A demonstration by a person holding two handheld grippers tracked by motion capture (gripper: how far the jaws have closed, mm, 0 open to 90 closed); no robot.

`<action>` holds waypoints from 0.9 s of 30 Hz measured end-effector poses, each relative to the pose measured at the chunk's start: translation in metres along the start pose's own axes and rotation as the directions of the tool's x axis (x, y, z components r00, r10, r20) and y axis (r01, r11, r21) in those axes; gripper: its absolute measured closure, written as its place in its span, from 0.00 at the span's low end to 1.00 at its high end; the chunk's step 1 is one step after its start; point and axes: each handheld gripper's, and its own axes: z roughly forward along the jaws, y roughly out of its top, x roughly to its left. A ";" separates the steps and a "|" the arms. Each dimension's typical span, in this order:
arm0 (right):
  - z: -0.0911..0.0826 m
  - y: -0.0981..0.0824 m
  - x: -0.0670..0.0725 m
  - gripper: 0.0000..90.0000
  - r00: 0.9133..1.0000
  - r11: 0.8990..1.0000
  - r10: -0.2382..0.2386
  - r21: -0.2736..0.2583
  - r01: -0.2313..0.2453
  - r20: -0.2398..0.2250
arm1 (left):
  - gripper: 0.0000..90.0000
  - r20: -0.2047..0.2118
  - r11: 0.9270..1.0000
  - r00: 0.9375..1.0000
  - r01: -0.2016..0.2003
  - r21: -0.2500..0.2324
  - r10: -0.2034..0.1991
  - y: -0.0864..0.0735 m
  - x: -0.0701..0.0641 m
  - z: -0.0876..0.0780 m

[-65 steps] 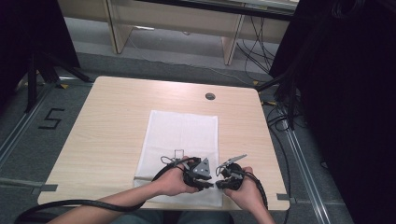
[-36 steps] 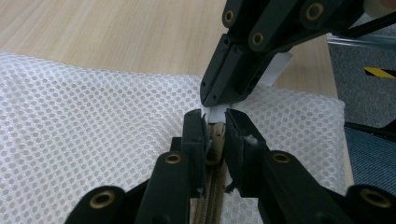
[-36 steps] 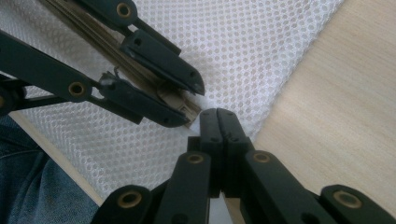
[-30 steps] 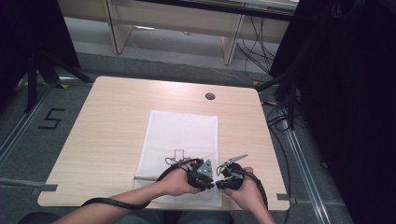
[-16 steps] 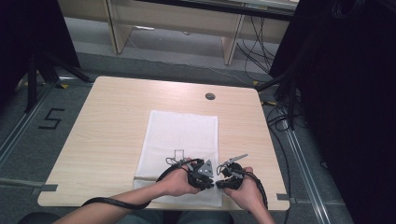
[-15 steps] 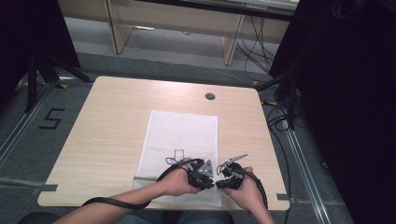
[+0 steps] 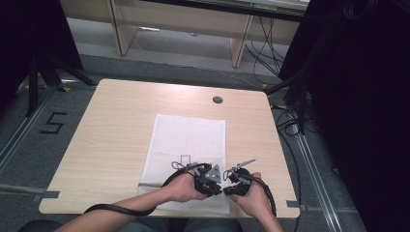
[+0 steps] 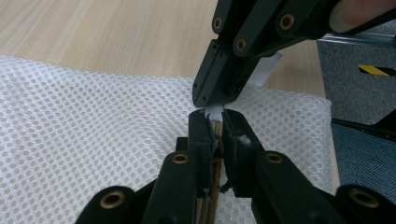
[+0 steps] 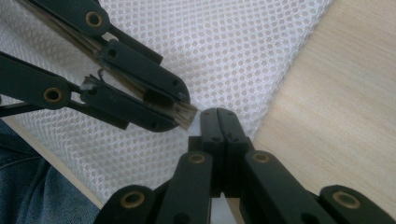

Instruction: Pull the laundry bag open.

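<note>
High view: your 2 grippers meet over mesh bag [image 7: 189, 145] near table [image 7: 111, 125] front edge. Left gripper [image 8: 215, 127] just closed, pinching bag's tag [image 8: 214, 112]; right gripper [image 9: 218, 122] pressed together. Hands unmoved.

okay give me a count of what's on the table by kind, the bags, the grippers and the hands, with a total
White mesh bag: 1
Black grippers: 2, the left gripper and the right gripper, meeting tip to tip at the bag's near right corner
Hands: 2, the left hand and the right hand
Total: 5
</note>
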 end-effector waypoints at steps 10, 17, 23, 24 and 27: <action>0.000 0.002 0.003 1.00 1.000 1.000 0.017 0.024 -0.017 -0.002 | 0.91 0.005 1.000 1.000 -0.006 0.000 0.006 -0.002 0.001 -0.009; 0.000 0.001 0.003 1.00 1.000 1.000 0.016 0.015 -0.016 0.001 | 0.91 0.004 1.000 1.000 -0.009 -0.003 0.009 -0.002 0.000 -0.009; 0.000 0.001 0.004 1.00 1.000 0.999 0.030 0.023 -0.030 0.003 | 0.91 -0.006 0.999 0.999 -0.032 0.002 0.032 -0.002 -0.001 -0.010; 0.000 0.001 0.003 1.00 1.000 1.000 0.015 0.016 -0.015 0.002 | 0.91 -0.004 1.000 1.000 -0.024 0.009 0.024 -0.001 -0.002 -0.011; 0.000 0.001 0.003 1.00 1.000 1.000 0.011 0.018 -0.011 0.004 | 0.91 -0.008 1.000 1.000 -0.029 0.003 0.029 -0.001 -0.003 -0.016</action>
